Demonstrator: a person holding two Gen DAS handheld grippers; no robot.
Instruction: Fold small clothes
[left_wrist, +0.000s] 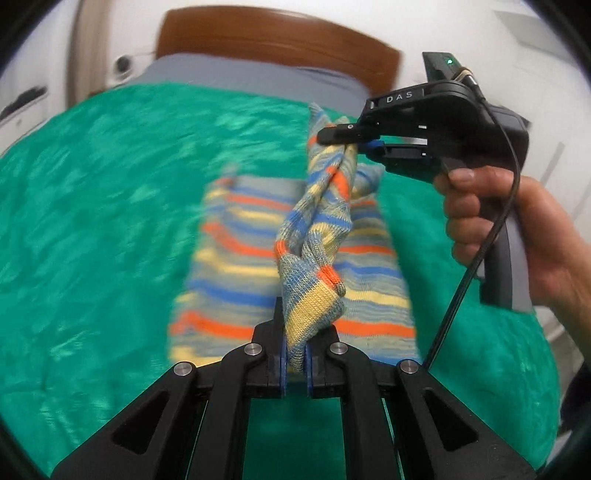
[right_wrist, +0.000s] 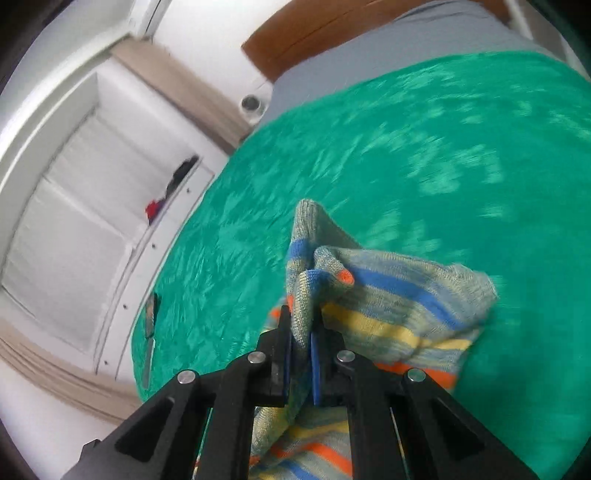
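A small striped knit garment (left_wrist: 236, 258), grey-green with blue, orange and yellow bands, lies on a green bedspread (left_wrist: 92, 206). One edge of it is lifted into a twisted band between the two grippers. My left gripper (left_wrist: 295, 350) is shut on the near end of that band. My right gripper (left_wrist: 349, 142), held in a hand, is shut on the far end. In the right wrist view my right gripper (right_wrist: 304, 332) pinches a bunched fold of the garment (right_wrist: 388, 310) above the bedspread (right_wrist: 443, 147).
A brown wooden headboard (left_wrist: 277, 40) and a grey sheet (left_wrist: 258, 74) lie at the far end of the bed. White cabinets (right_wrist: 74, 221) stand left of the bed. A black cable (left_wrist: 476, 258) hangs from the right gripper.
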